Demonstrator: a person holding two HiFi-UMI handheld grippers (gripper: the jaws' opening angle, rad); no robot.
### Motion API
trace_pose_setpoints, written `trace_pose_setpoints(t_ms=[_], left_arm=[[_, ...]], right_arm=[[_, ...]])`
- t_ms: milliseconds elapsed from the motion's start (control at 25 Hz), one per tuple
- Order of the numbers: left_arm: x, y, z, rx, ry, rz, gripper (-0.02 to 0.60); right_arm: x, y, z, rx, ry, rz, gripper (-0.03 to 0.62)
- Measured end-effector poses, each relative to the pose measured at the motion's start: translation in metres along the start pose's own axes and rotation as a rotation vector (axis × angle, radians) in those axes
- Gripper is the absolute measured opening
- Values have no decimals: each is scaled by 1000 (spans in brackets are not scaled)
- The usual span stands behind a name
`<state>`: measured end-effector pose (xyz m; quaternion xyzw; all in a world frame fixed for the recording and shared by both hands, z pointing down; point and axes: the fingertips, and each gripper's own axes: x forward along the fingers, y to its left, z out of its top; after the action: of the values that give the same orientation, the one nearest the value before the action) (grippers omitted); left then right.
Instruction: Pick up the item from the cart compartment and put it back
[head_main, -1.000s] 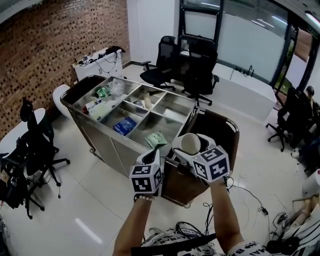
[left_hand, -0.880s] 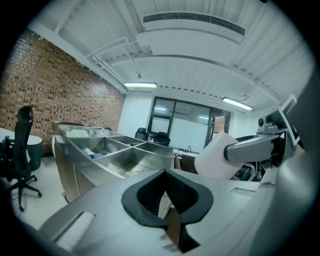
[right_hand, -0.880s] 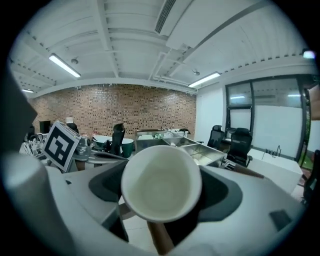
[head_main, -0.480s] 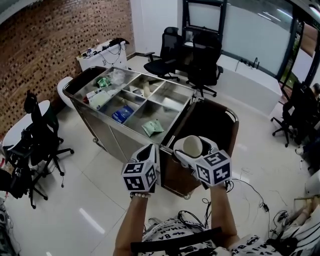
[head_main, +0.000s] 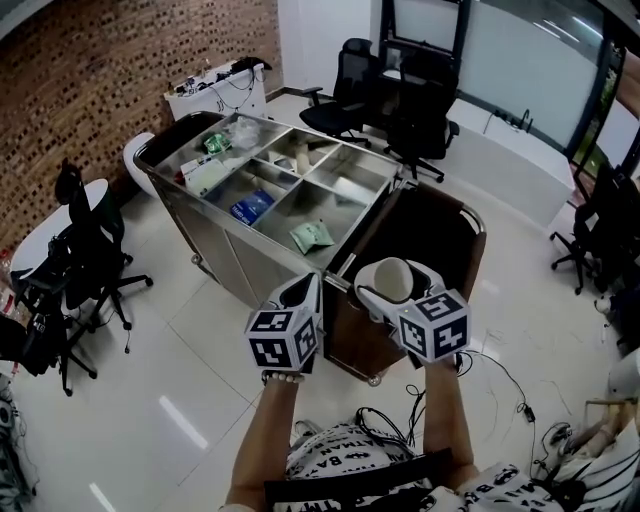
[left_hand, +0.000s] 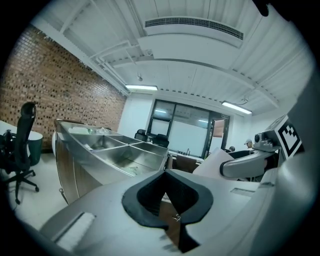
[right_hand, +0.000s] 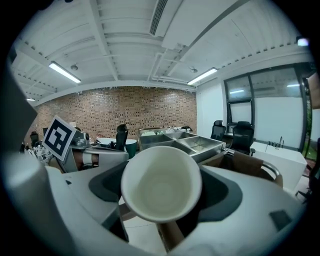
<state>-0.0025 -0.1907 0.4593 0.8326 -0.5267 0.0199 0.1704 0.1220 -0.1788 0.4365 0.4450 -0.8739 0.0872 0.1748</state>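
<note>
Head view: stainless-steel cart (head_main: 243, 262) with an open top split into compartments sits in the upper centre of the frame on a pale tiled floor. One compartment holds a flat green packet (head_main: 312, 237), another a flat blue packet (head_main: 250, 207). Black office chairs (head_main: 418, 112) stand behind the cart at the top of the frame. The left gripper (head_main: 311, 287) is at lower centre, its jaws drawn together to a point, with nothing in them. The right gripper (head_main: 398, 297) is just beside it on the frame's right, clenched round a white paper cup (head_main: 390, 276). The cup lies outside every compartment, seen against the cart's dark brown end (head_main: 430, 235). Left gripper view: left gripper (left_hand: 167, 194) has its dark pads closed against each other and is empty. The cart (left_hand: 112, 156) is at centre left and the right gripper (left_hand: 249, 164) at the right edge. Right gripper view: the paper cup (right_hand: 161, 183) fills the middle of the frame, its open mouth facing the camera and its inside bare. The right gripper (right_hand: 162, 191) has a dark pad pressed on each side of it. The cart (right_hand: 186, 141) is behind it at centre, with a brick wall (right_hand: 135, 107) beyond.
</note>
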Motion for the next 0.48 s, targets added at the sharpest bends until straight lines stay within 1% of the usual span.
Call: trace_pose_setpoints(t_ms=[480], left_arm=[[4,-2,2,-28,-10,-5,2]], right_arm=[[3,0,-5,-9,15,11,431]])
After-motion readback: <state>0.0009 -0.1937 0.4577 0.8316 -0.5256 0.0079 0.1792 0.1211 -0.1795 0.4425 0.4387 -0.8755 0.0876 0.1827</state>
